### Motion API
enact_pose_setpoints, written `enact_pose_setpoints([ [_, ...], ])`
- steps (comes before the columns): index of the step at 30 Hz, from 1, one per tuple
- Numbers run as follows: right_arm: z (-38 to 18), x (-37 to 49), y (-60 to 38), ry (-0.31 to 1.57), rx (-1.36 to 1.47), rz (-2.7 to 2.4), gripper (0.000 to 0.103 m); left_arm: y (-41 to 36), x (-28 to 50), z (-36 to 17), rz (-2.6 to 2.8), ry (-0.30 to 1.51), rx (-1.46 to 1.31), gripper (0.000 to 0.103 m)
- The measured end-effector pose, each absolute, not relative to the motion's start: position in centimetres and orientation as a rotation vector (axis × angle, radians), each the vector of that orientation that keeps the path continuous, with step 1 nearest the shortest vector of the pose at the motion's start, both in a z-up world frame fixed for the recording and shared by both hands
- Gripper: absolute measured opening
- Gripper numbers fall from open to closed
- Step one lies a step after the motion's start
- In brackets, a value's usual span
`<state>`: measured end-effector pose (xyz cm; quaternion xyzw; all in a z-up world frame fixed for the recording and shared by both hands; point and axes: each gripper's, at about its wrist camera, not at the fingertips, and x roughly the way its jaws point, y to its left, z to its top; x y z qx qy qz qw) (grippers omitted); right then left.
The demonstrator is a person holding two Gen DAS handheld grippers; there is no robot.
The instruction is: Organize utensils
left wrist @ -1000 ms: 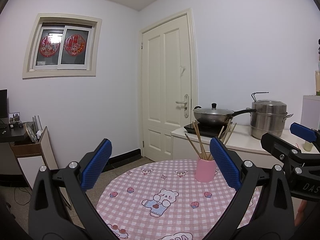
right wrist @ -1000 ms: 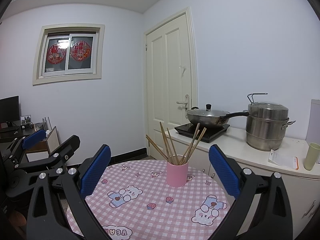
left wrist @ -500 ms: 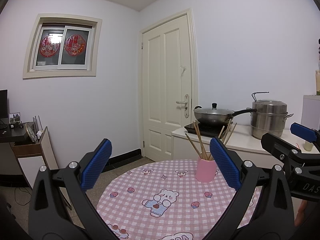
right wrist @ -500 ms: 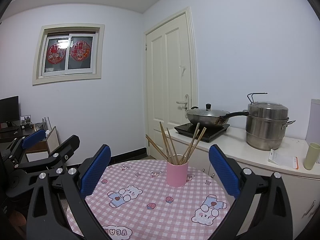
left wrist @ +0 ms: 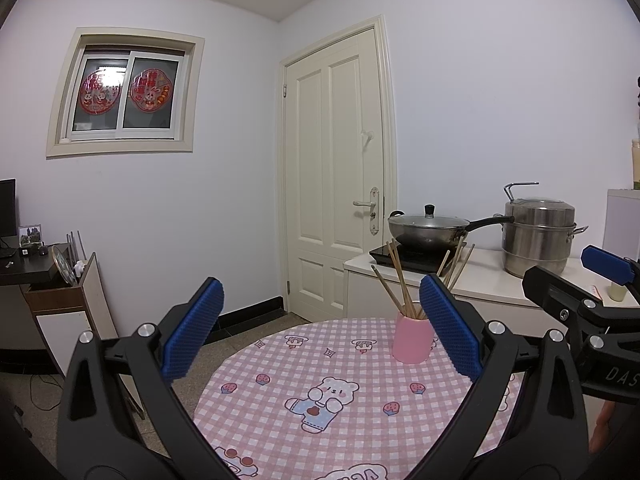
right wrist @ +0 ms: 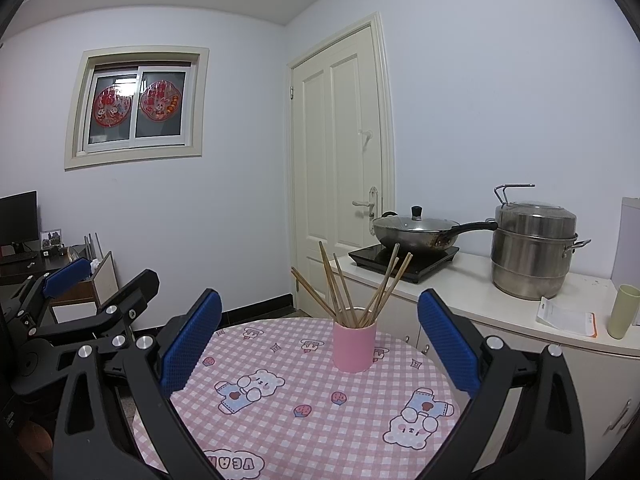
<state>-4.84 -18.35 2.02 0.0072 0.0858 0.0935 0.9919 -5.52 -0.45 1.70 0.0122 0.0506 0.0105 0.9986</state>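
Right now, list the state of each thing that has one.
Left tool: open, empty.
Right tool: open, empty.
Cup: upright on the table, holding chopsticks.
Chopsticks: fanned out in the cup.
Door: shut.
Wok: lidded, on the cooktop.
Steamer: lidded.

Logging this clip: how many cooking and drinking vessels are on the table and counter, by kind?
Cups: 2, the pink cup and the green cup
Lidded wok: 1
Steel steamer pot: 1
Total: 4
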Motion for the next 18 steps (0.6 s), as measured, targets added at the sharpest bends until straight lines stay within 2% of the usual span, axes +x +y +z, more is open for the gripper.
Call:
enact_pose_setpoints([
  [18,1.91,-4.95,-17.95,0.178,0.012,0.182,0.095,-0.37,-5.51,1.44,0.023,0.102,0.023,0.097],
])
